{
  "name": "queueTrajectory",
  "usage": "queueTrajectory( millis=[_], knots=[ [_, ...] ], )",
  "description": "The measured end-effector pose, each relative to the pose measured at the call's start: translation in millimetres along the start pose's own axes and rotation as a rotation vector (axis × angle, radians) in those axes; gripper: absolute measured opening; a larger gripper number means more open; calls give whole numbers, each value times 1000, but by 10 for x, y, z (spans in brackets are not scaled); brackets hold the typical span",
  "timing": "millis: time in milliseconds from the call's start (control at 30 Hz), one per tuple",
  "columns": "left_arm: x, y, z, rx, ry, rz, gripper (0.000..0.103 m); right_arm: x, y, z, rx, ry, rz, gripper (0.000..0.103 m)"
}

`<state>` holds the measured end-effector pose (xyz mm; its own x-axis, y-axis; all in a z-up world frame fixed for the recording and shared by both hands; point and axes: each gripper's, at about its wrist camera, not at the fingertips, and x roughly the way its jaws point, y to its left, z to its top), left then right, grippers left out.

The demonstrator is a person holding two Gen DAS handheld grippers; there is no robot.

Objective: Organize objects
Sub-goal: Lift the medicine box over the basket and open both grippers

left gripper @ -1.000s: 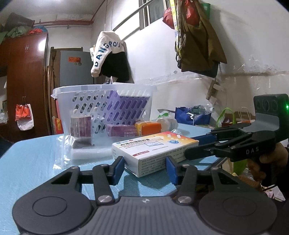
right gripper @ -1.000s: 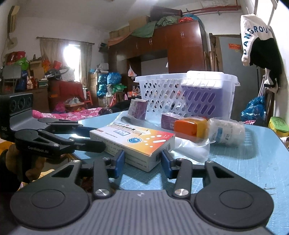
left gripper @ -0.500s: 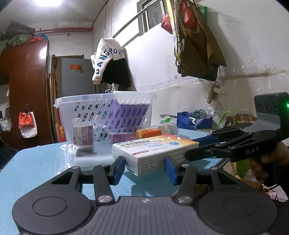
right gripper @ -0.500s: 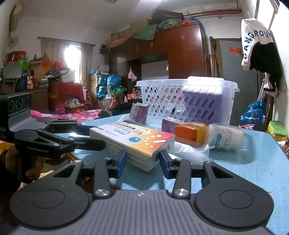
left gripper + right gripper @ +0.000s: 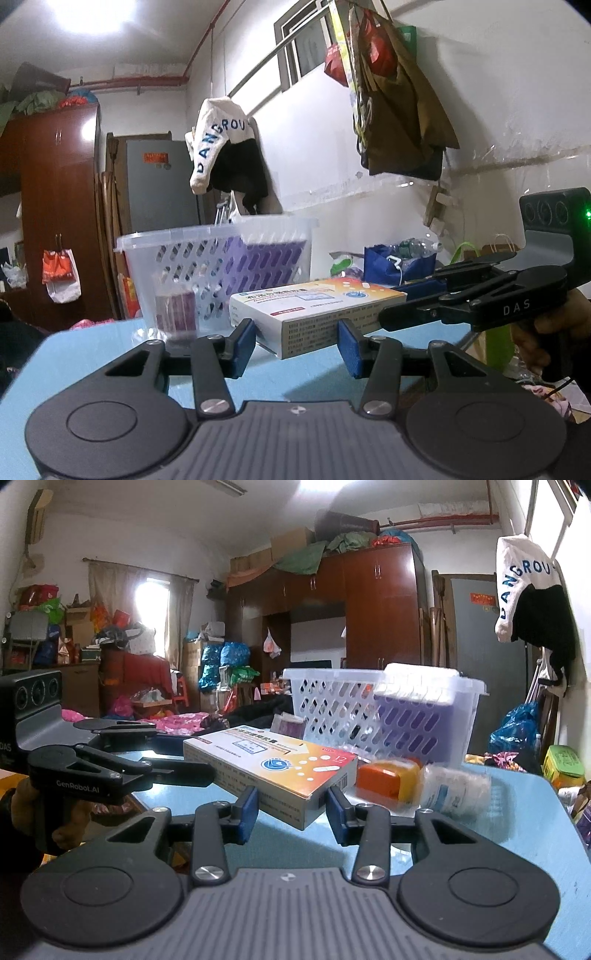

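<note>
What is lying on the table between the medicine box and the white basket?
In the right wrist view, an orange-capped bottle and a white bottle lie between the medicine box and the white basket.

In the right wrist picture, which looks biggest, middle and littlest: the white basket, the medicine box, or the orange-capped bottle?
1. White basket, biggest, though it sits farthest back.
2. Medicine box, but nearness to the camera may enlarge it.
3. Orange-capped bottle, smallest and blurred.

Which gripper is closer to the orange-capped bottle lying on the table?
Right. The right gripper clamps the medicine box at the end just beside the orange-capped bottle; the left gripper clamps the box's opposite end, farther from the bottle.
</note>
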<state>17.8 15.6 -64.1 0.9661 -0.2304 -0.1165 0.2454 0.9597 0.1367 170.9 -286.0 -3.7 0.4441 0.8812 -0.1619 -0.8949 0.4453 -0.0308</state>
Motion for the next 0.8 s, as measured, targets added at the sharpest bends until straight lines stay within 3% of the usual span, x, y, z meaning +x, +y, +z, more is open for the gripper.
queueTrajectory(
  millis=[233, 500, 633, 800],
  knots=[
    [12, 99, 379, 49, -65, 25, 52, 75, -64, 448, -53, -48, -11, 44],
    [363, 467, 1178, 113, -102, 94, 52, 607, -346, 1299, -99, -57, -33, 44],
    [734, 789, 1487, 79, -45, 107, 52, 1058, -538, 1596, -94, 6, -50, 44],
    [1261, 1129, 1551, 18, 57, 128, 51, 1608, -700, 1691, -71, 122, -79, 44]
  ],
)
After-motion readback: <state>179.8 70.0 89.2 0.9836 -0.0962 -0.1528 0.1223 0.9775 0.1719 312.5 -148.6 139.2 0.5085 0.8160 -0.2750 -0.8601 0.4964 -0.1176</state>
